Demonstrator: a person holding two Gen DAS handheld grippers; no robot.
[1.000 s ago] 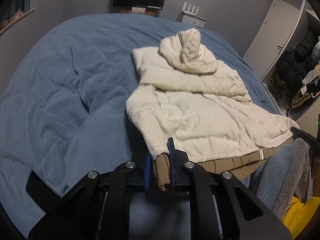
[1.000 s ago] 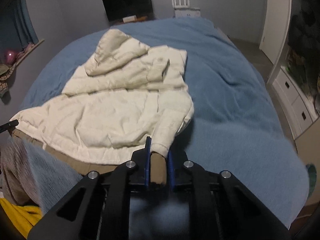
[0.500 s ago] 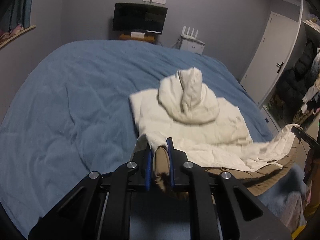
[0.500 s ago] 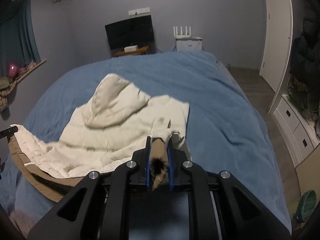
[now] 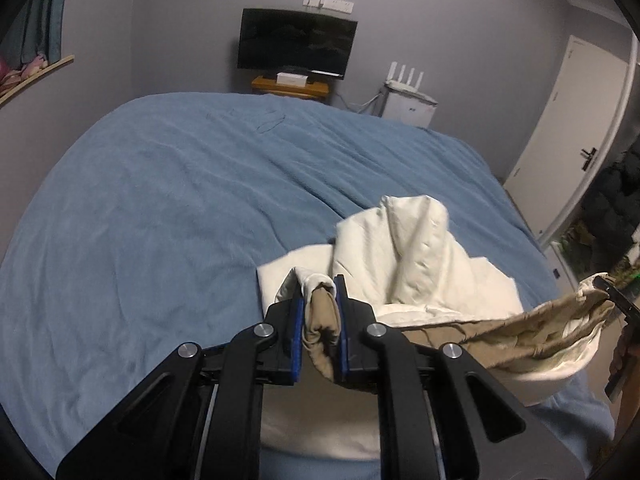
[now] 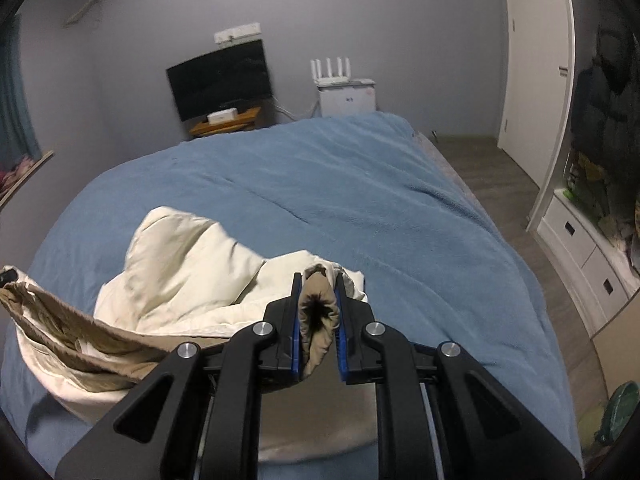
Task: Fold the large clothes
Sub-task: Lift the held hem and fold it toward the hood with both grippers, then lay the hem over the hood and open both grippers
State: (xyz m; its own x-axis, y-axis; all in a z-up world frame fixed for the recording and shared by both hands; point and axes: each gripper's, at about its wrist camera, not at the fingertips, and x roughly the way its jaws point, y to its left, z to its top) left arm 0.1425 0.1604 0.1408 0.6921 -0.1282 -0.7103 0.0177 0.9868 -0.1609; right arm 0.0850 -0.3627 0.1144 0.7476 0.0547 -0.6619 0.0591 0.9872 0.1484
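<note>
Left gripper (image 5: 319,312) pinching one hem corner of cream padded jacket (image 5: 404,256), right gripper (image 6: 318,312) pinching other; jacket draped near bed (image 5: 180,208) foot edge; soft, bulky, light, floppy; hem corners suit grip

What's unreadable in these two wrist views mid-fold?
- Sleeves of the cream hooded jacket: both views, buried under the lifted hem.
- Jacket's near part: both views, hidden behind the left tool and right tool.
- Right tool's body: left view, cut off at the right edge.
- Box under the TV: both views, too small to identify.
</note>
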